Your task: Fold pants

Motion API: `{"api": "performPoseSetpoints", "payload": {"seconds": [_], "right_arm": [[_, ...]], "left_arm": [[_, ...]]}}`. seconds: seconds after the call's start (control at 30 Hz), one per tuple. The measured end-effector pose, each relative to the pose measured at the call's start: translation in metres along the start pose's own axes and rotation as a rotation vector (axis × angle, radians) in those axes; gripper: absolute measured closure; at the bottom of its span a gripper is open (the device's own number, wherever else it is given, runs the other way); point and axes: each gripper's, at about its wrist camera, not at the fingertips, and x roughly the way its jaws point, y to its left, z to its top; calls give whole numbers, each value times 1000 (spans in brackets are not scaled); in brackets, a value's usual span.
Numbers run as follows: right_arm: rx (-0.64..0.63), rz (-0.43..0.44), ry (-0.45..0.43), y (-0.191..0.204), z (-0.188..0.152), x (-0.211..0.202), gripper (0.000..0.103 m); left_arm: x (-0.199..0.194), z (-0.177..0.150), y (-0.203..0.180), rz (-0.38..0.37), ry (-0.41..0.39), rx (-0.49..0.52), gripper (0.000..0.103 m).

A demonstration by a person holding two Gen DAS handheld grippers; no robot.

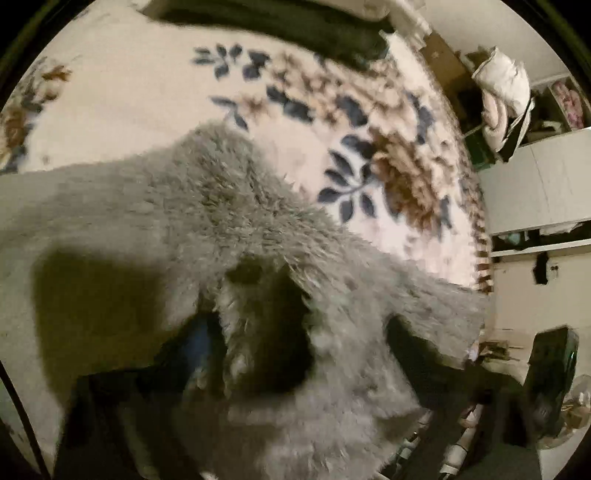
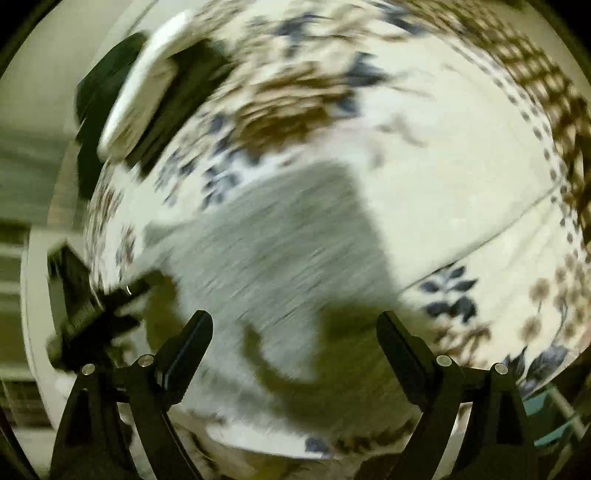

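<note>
The grey fluffy pants (image 1: 229, 206) lie on a floral blanket and drape over my left gripper (image 1: 295, 332), which is shut on a bunched fold of them; its fingers are mostly buried in the pile. In the right wrist view the pants (image 2: 280, 236) show as a blurred grey patch on the blanket, ahead of my right gripper (image 2: 295, 325). That gripper is open and empty, its two black fingers wide apart above the fabric.
The cream blanket with blue and brown flowers (image 1: 332, 122) covers the bed. A dark garment (image 1: 295, 26) lies at its far edge. A white flat object (image 2: 144, 88) rests on dark cloth. Shelves and clutter (image 1: 535, 177) stand beside the bed.
</note>
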Motion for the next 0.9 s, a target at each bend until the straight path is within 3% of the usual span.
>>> {"api": "performPoseSetpoints", "payload": {"seconds": [0.07,0.1,0.13,0.2,0.3,0.4,0.43,0.5,0.57,0.7,0.77,0.9], "right_arm": [[20,38,35,-14,19,13,11],[22,56,53,-17,30,21,12],[5,88,51,-17,38,29,25],[-44,60,30,-12,46,34,51],[-119,24,-23,12,55,34,60],[-155,-44,-32,26,64,39,59],[-147,-67,-3,25,66,47,47],[-105,-85,65,20,67,53,34],[-77,-54,39,13,60,33,34],[-53,-47,32,-5,19,-1,28],[-44,-77,81,-16,-7,1,28],[25,-154,180,-49,-41,30,28]], "left_arm": [[-1,-3,4,-12,-22,12,75],[-4,-5,7,-25,-37,8,82],[-10,-10,13,-30,-52,3,84],[-18,-17,23,-48,-62,-21,88],[-31,-20,32,-59,-91,-58,88],[-26,-16,47,-41,-97,-103,85],[-20,-13,52,-48,-79,-129,83],[-16,-11,62,-86,-35,-215,75],[-30,-16,65,-140,-52,-268,68],[-66,-34,52,-118,-135,-232,43],[-67,-41,42,-92,-138,-185,42],[-35,-48,41,40,-88,-130,42]]}}
